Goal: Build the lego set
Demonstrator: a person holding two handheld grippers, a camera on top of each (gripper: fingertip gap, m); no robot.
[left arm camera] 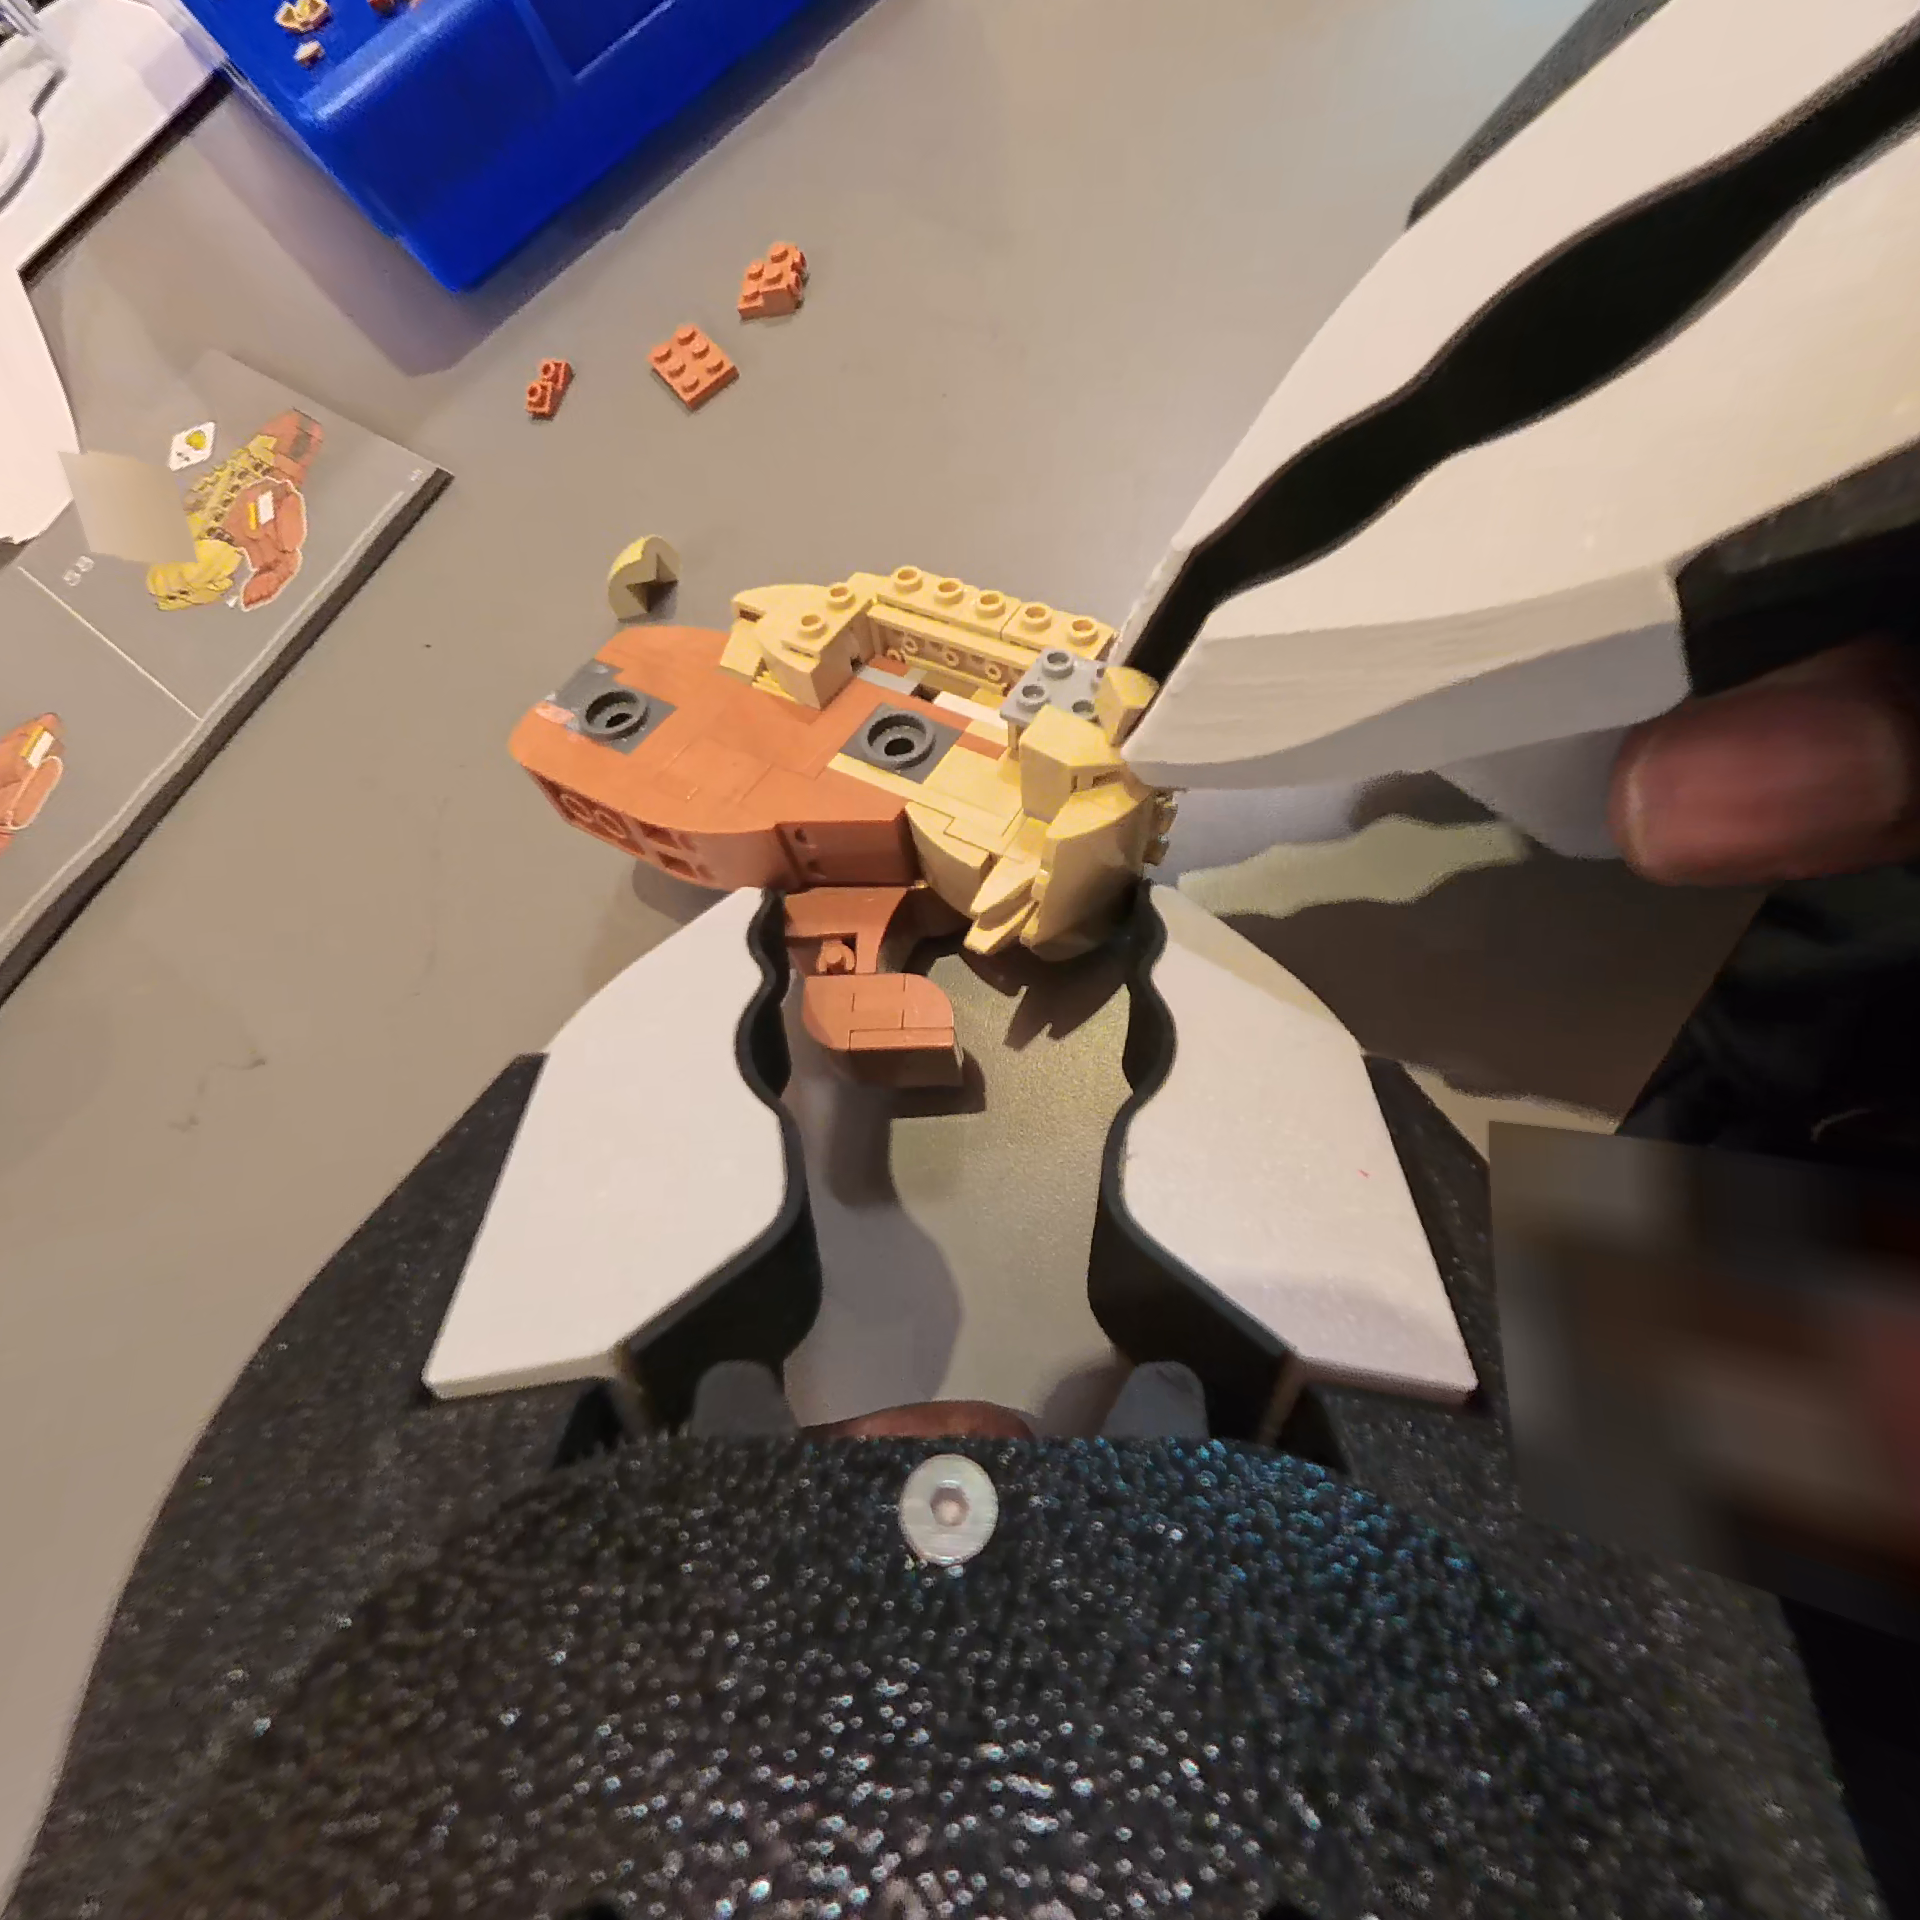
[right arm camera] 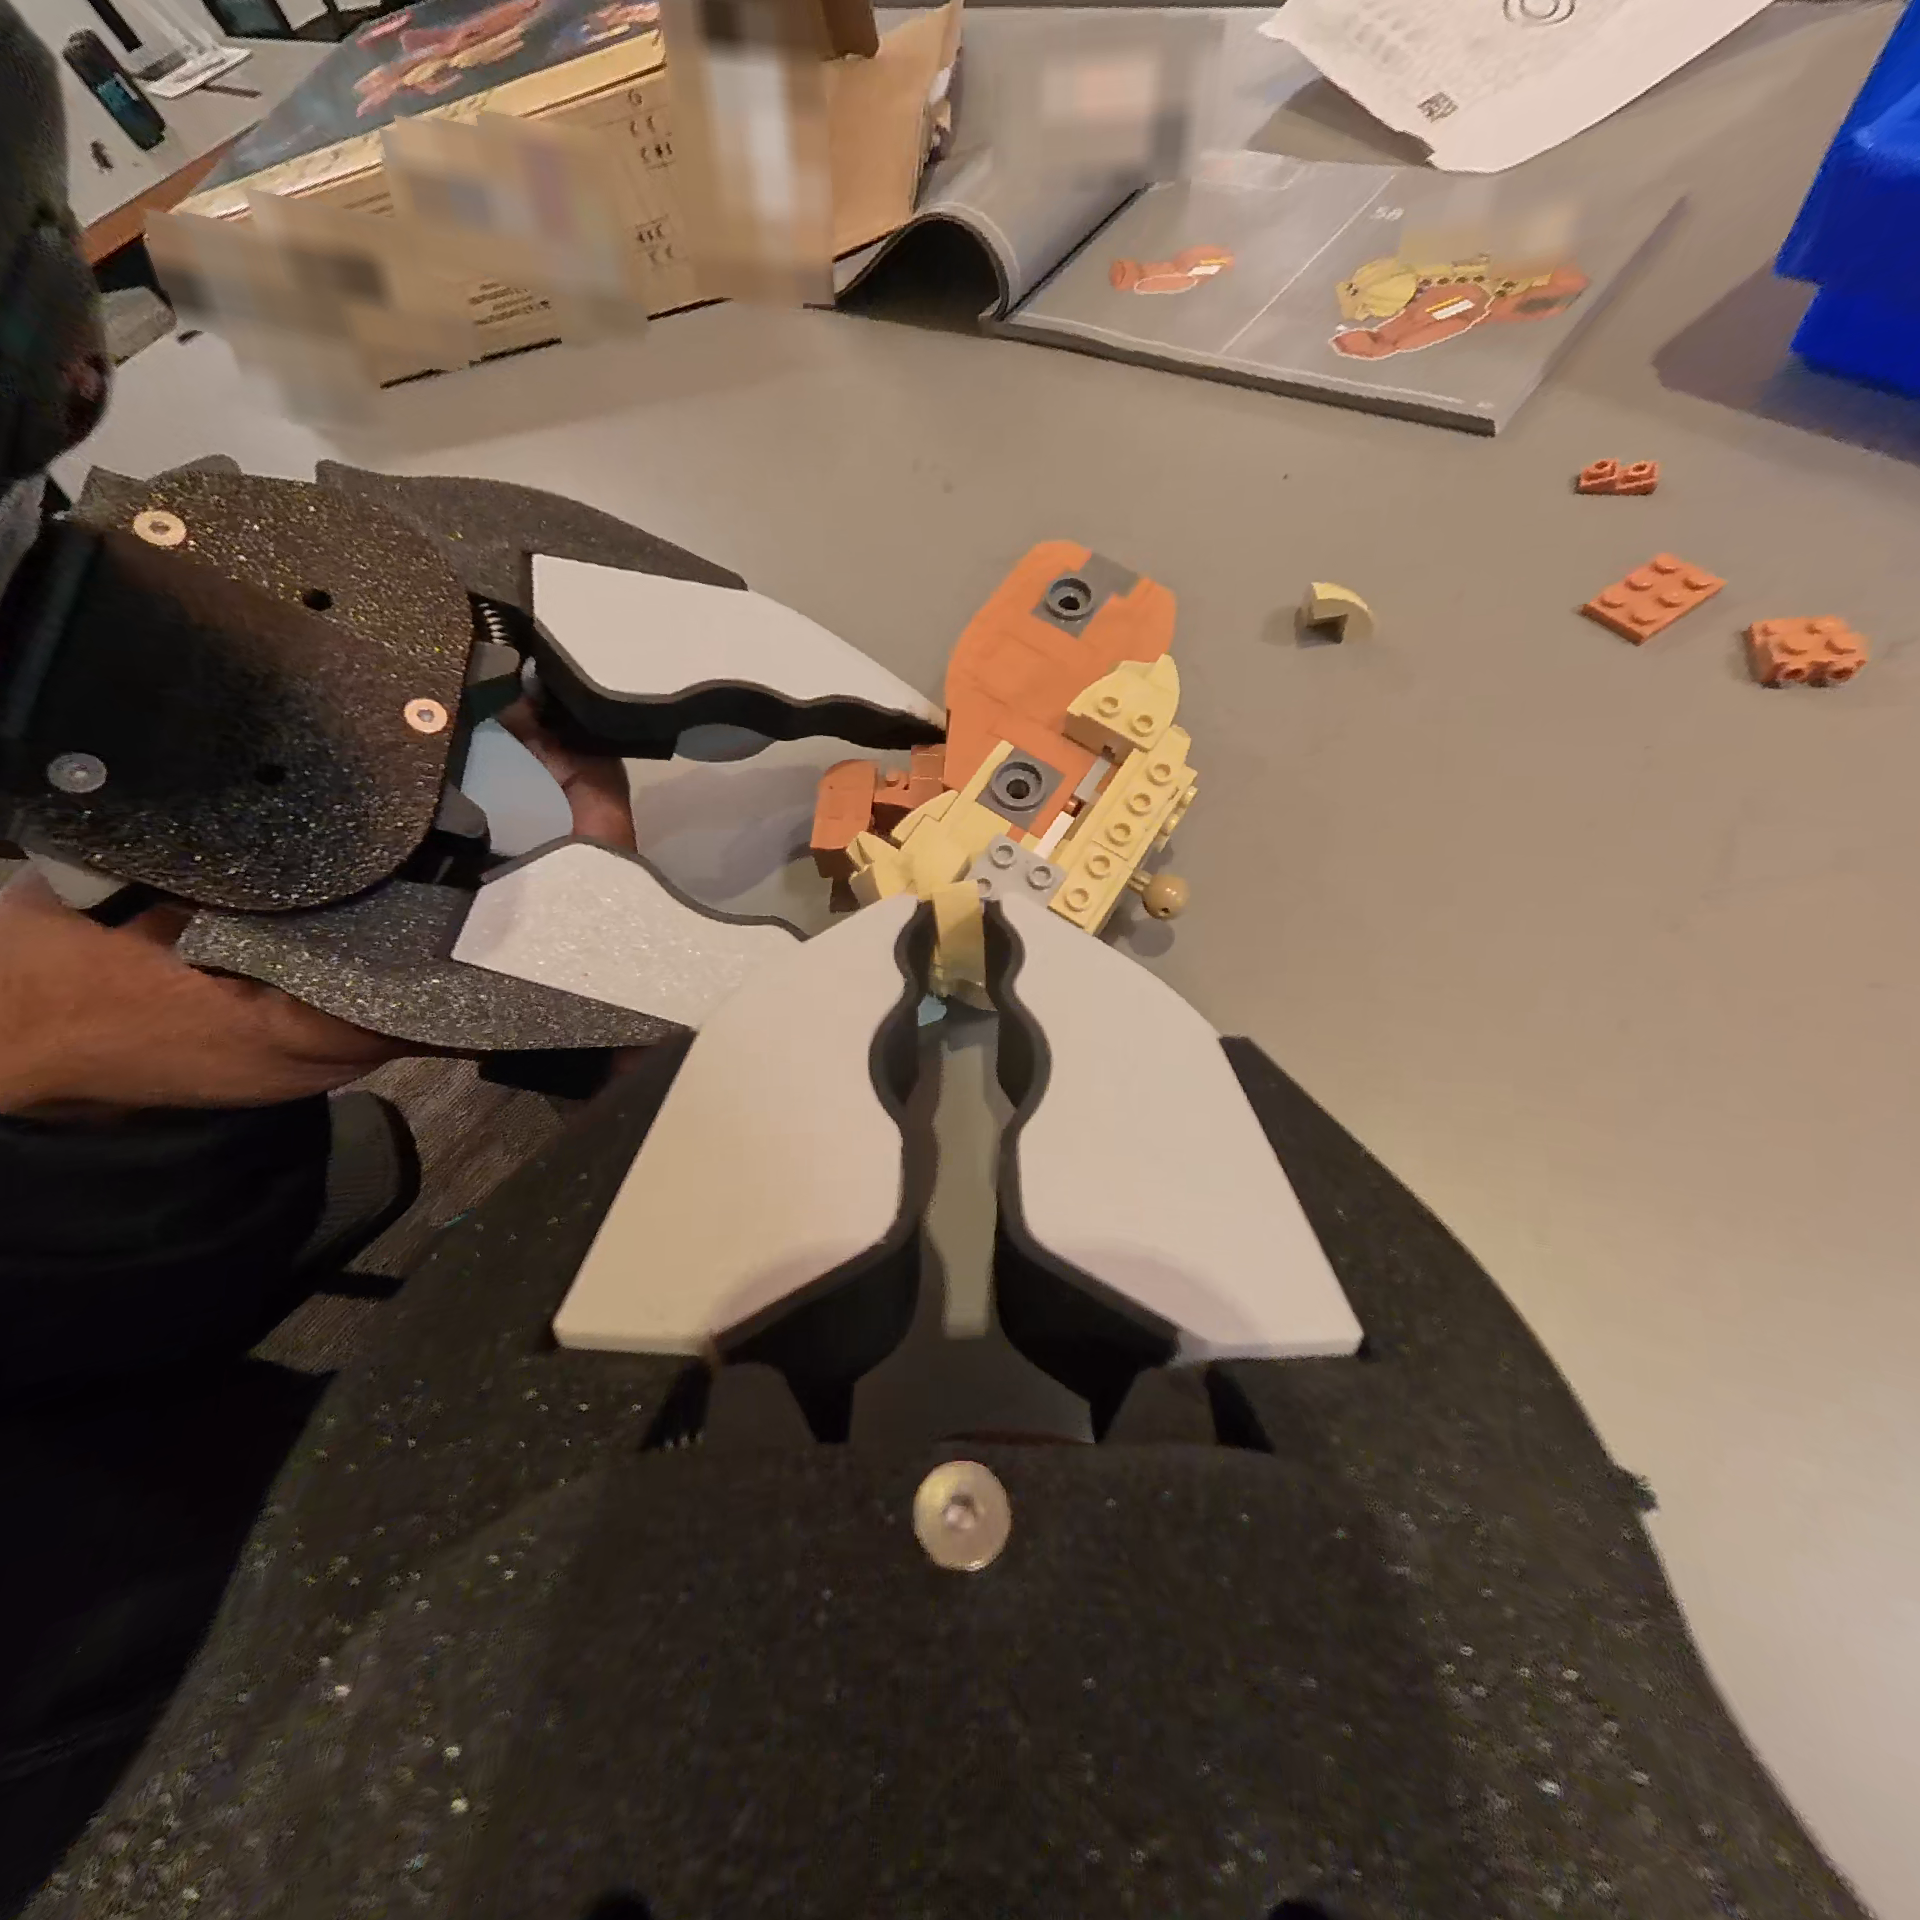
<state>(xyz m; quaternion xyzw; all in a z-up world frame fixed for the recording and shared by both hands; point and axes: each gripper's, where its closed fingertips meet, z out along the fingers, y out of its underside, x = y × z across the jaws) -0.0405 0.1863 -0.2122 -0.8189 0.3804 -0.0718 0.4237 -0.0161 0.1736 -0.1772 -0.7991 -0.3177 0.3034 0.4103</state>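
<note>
- Your right gripper (right arm camera: 954,920) is clamped narrowly on a tan piece at the near end of the lego model (right arm camera: 1049,769); the fingers almost meet around it.
- Your left gripper (left arm camera: 940,914) is spread wide. Its fingertips sit at the model's near side, with the brown leg (left arm camera: 883,1003) lying between the fingers; I cannot tell whether either fingertip touches the model.
- The lego model (left arm camera: 821,748) lies on the grey table (left arm camera: 1039,364), brown at one end and tan at the other, with two dark grey round sockets on top and a small light grey plate (left arm camera: 1058,684) close to the right gripper's tips.
- Loose pieces lie on the table beyond the model: a tan rounded piece (left arm camera: 644,574) just beside it, then a small brown piece (left arm camera: 548,387), a flat brown plate (left arm camera: 694,364) and a stepped brown brick (left arm camera: 774,278), all well apart from the model.
- An open instruction booklet (right arm camera: 1351,291) lies farther back, showing pictures of the brown and tan model; its small print is too small to read.
- A blue bin (left arm camera: 499,125) stands at the far edge, with a few small pieces inside.
- A cardboard box (right arm camera: 499,208) sits far left in the right wrist view; much of its print is blurred over.
- A white printed sheet (right arm camera: 1507,73) lies beyond the booklet.
</note>
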